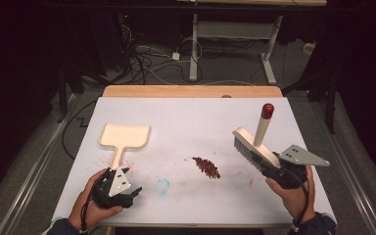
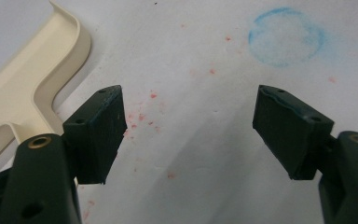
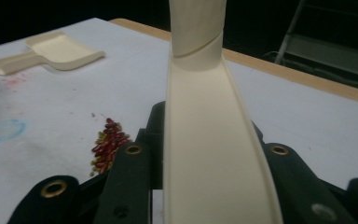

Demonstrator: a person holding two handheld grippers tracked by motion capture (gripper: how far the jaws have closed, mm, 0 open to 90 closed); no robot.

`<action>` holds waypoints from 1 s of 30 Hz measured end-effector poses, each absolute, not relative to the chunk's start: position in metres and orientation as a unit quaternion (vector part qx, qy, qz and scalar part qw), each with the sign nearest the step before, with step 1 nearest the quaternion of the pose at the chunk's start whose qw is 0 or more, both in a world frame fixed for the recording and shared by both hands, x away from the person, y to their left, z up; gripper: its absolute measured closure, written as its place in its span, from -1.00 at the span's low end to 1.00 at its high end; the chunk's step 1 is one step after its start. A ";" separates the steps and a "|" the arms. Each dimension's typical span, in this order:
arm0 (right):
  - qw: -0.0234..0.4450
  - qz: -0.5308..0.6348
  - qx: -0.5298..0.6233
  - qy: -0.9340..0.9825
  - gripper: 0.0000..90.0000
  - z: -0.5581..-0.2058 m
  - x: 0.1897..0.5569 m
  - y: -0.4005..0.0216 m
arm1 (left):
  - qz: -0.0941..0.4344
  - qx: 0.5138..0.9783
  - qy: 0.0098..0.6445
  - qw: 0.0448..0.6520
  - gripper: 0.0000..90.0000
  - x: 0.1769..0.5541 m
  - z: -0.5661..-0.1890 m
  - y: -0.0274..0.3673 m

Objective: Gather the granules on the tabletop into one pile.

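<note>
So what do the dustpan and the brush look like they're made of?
Dustpan: likely moulded plastic, cream, smooth with a slight sheen and rounded rims. Brush: the same cream plastic look on its back and handle, red cap on the handle's end; its bristles are dark, their material unclear.

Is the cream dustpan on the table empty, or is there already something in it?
Empty. In the high view the dustpan shows a bare cream tray, and the pile of red bits lies apart from it on the white table.
</note>
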State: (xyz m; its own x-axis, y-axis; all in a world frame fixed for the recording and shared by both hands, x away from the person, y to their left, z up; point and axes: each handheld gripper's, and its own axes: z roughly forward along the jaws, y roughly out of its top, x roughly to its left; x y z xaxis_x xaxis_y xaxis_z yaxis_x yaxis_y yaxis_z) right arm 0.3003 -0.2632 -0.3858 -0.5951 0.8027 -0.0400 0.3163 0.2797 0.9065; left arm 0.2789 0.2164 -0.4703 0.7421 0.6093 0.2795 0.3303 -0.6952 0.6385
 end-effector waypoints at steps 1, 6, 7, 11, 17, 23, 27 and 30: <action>0.245 0.474 0.366 0.763 0.51 -0.384 0.299 -0.267 | 0.243 0.888 0.264 0.286 -0.45 0.279 -0.471 0.216; 0.191 0.471 0.358 0.783 0.51 -0.384 0.283 -0.286 | 0.247 0.885 0.268 0.291 -0.45 0.278 -0.469 0.217; 0.178 0.469 0.360 0.787 0.51 -0.385 0.280 -0.288 | 0.247 0.884 0.269 0.292 -0.45 0.279 -0.469 0.218; 0.140 0.454 0.357 0.804 0.50 -0.391 0.272 -0.292 | 0.246 0.884 0.270 0.290 -0.45 0.279 -0.469 0.217; 0.079 0.442 0.374 0.811 0.50 -0.400 0.276 -0.296 | 0.244 0.885 0.270 0.290 -0.45 0.279 -0.470 0.216; 0.037 0.430 0.401 0.808 0.50 -0.417 0.300 -0.300 | 0.242 0.887 0.267 0.287 -0.45 0.279 -0.470 0.215; 0.029 0.421 0.415 0.806 0.50 -0.424 0.320 -0.302 | 0.241 0.889 0.266 0.286 -0.45 0.280 -0.471 0.214; 0.029 0.406 0.424 0.810 0.46 -0.430 0.334 -0.306 | 0.239 0.889 0.266 0.286 -0.45 0.279 -0.472 0.213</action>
State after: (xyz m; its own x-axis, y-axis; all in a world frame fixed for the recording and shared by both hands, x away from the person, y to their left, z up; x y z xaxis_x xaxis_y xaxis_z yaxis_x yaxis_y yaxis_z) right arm 0.3341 -0.3056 -0.4297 -0.6396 0.7090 0.2971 0.6624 0.3122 0.6810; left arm 0.2794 0.2130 -0.4721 0.7437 0.6100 0.2736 0.3366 -0.6952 0.6352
